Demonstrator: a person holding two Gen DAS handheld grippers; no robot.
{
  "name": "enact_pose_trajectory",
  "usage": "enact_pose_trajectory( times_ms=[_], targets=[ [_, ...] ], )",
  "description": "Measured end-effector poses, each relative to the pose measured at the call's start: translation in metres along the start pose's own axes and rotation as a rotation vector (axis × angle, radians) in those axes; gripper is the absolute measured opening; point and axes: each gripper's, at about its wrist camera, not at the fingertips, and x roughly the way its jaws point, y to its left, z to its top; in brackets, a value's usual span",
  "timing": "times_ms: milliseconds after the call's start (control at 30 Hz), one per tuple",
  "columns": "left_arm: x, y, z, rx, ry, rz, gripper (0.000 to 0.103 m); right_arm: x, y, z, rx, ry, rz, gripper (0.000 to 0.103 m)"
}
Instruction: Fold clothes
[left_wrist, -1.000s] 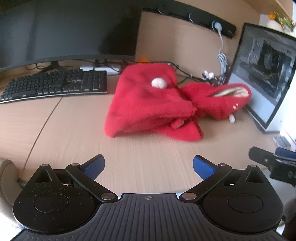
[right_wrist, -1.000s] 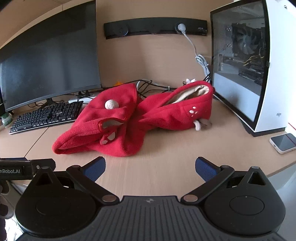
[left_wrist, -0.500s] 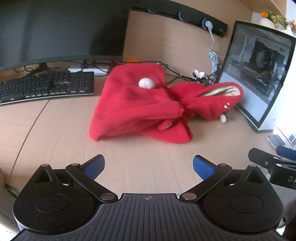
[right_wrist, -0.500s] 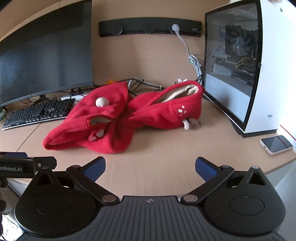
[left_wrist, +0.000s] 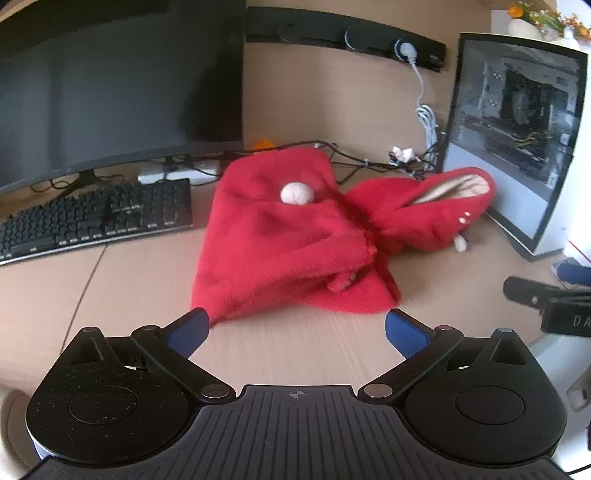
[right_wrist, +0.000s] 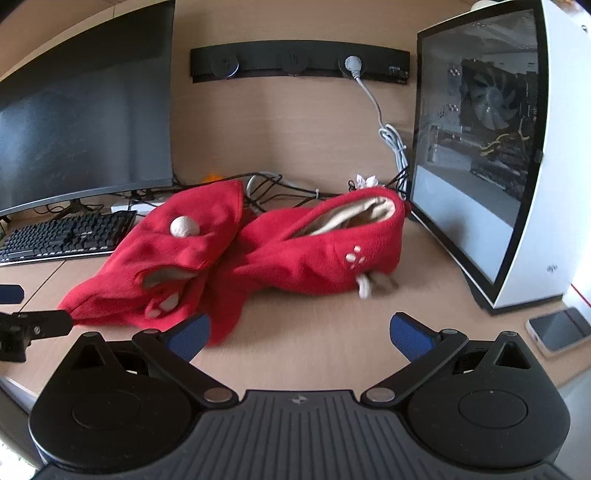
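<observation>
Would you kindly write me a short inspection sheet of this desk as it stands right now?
Surface: wooden desk, bare in front of the garment.
Job's things: red fleece garment lying crumpled and unfolded, cream lining showing, white pompom on top.
Clutter: keyboard at left; phone near the right edge.
Grippers: left gripper and right gripper both open, holding nothing, close to the garment's near edge.
Cables: white cable hanging from the wall socket strip; dark cables behind the garment.
Surroundings: dark monitor at left, glass-sided computer case at right.
</observation>
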Motion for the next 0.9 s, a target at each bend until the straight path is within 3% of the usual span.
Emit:
enact_pose_trajectory(
  times_ms=[233,400,533,700,900],
  targets=[
    [0.037,-0.017,0.020,0.154,0.010,0.073,0.103,0.048,-0.033,0.024,0.041,-0.006,-0.027,0.103],
    [0.054,-0.018,0.049,0.142,-0.010,0.093,0.103,0.087,-0.058,0.053,0.067,-0.008,0.024,0.103],
    [0.076,-0.024,0.072,0.156,-0.001,0.131,0.103,0.129,-0.065,0.068,0.040,0.020,0.016,0.103],
    [0.103,-0.048,0.061,0.333,0.090,0.099,0.103,0.172,-0.069,0.075,-0.001,0.068,0.053,0.103],
    [0.122,-0.065,0.041,0.590,0.115,0.120,0.103,0.199,-0.061,0.077,-0.074,0.085,0.087,0.103]
  ],
)
